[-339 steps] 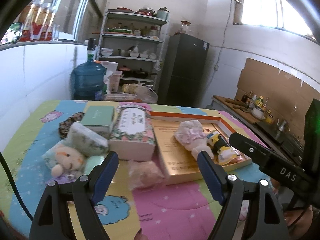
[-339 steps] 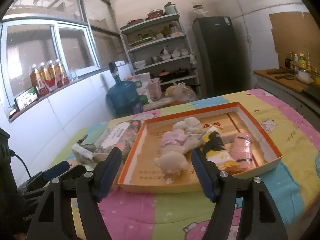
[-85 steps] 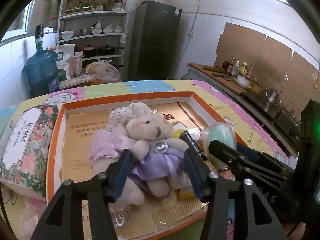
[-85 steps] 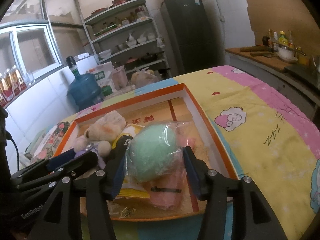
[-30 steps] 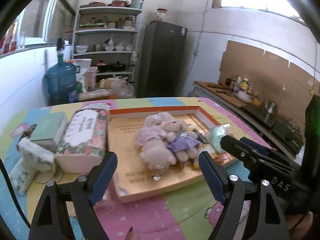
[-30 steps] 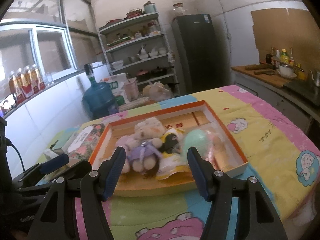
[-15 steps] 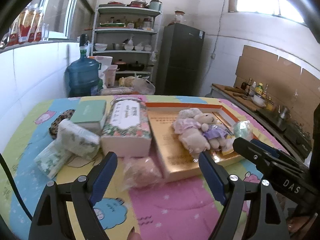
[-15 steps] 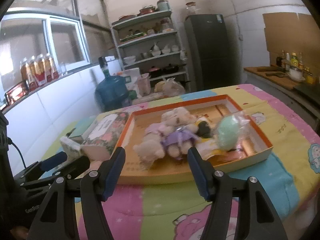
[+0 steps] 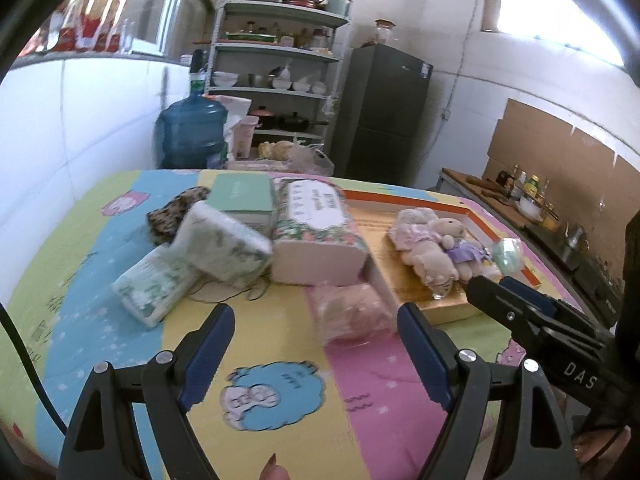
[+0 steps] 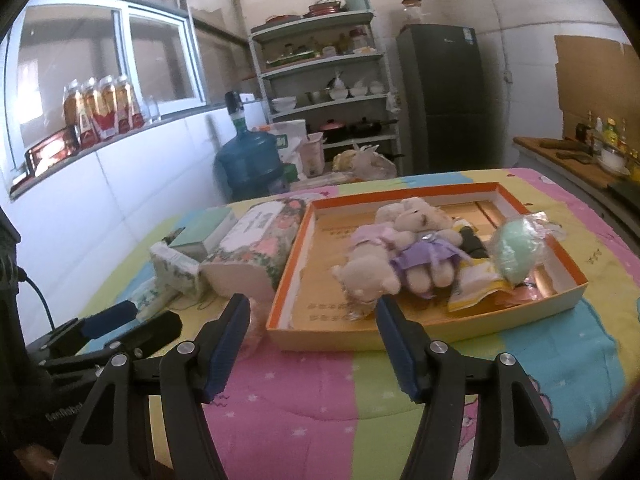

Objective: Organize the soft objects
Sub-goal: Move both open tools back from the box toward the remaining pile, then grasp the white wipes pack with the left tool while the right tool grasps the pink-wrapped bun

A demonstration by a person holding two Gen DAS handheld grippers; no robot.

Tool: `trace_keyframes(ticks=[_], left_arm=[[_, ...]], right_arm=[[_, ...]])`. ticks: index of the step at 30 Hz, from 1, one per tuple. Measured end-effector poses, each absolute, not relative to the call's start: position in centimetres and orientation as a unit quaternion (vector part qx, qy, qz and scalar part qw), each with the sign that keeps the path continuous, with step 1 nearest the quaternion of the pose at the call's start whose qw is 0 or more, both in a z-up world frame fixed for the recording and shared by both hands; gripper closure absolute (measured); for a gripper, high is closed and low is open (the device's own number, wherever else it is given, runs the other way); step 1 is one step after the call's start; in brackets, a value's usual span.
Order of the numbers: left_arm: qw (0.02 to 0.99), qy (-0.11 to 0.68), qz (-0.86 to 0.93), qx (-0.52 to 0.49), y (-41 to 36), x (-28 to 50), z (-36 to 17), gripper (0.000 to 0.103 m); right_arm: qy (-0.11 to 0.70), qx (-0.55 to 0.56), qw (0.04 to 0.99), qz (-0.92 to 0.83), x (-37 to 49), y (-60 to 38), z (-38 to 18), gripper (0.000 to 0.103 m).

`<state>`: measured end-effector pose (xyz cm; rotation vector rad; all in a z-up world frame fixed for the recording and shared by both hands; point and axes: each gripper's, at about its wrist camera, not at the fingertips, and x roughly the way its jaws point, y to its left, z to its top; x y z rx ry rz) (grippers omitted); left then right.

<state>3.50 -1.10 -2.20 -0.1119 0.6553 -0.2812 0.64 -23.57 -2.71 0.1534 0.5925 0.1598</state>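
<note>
An orange-rimmed tray [image 10: 496, 190] on the patterned table holds two teddy bears [image 10: 416, 248], a green ball in a plastic bag [image 10: 516, 252] and some flat packets. In the left wrist view a pink soft item in a clear bag [image 9: 352, 312] lies on the table beside the tray [image 9: 404, 196], just ahead of my open left gripper [image 9: 314, 312]. Left of it lie two tissue packs [image 9: 224, 248] and a floral tissue box [image 9: 316, 232]. My right gripper [image 10: 312, 302] stands open and holds nothing, before the tray's near left corner.
A green box [image 9: 244, 196] and a leopard-print cloth [image 9: 176, 212] lie behind the tissue packs. A white tiled wall runs along the table's left side. Behind the table stand a water jug [image 9: 192, 132], shelves [image 10: 328, 80] and a dark fridge [image 10: 440, 100].
Both views have swung left, so the tray has slid right in each. The pink bagged item and tissue packs now sit before the left gripper. Both grippers stay open.
</note>
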Motion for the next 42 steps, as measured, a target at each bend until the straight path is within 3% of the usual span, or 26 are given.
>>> trace_keyframes(ticks=[28,42], left_arm=[[0.935,0.342,-0.063,-0.07,8.1,6.3,-5.1,0.02],[0.921,0.37,-0.121,-0.011,9.8,10.8,-5.2,0.02]], right_arm=[[0.328,0.04,0.934,0.132,4.1,-16.2,-5.0,0.036],[0.346,0.029,0.929,0.13,6.1,-15.1,-6.0,0.036]])
